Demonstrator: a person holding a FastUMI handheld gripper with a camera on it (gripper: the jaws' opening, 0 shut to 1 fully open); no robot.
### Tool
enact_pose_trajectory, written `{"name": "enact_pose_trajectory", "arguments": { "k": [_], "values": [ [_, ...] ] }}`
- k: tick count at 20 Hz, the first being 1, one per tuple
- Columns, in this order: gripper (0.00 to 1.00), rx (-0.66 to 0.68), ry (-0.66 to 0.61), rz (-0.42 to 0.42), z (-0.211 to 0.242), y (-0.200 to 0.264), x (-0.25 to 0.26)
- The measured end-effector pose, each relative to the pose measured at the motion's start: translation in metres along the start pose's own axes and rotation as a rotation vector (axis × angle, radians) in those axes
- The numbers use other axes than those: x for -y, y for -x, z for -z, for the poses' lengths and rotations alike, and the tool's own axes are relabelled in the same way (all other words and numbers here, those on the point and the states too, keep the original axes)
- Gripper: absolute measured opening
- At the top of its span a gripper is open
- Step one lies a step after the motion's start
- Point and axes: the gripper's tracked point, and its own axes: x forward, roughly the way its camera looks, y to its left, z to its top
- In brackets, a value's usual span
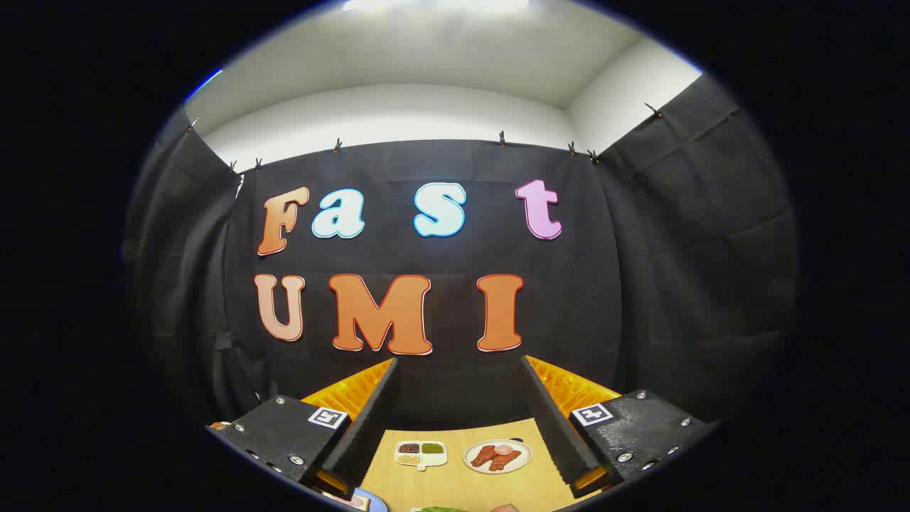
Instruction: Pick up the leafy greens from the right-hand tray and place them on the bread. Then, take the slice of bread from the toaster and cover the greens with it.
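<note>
My gripper (458,384) is held up high and level, open, with nothing between its fingers; they frame the far side of the wooden table (455,483). A sliver of the leafy greens (439,509) shows low down between the fingers, close to me. Bread and toaster are hidden from this angle.
On the far part of the table sit a small divided white dish (421,454) with dark, green and pale fillings and a round white plate (498,456) with reddish meat pieces. A blue-rimmed plate (366,502) peeks out by the left finger. Black cloth walls close the booth behind and beside.
</note>
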Motion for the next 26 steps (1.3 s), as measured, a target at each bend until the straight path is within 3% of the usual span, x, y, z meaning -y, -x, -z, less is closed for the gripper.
{"name": "enact_pose_trajectory", "arguments": {
  "k": [14, 26],
  "values": [
    [0.99, -0.039, 0.017, 0.082, 0.001, 0.027, 0.032],
    [0.99, -0.084, -0.013, 0.069, 0.026, 0.017, 0.034]
  ]
}}
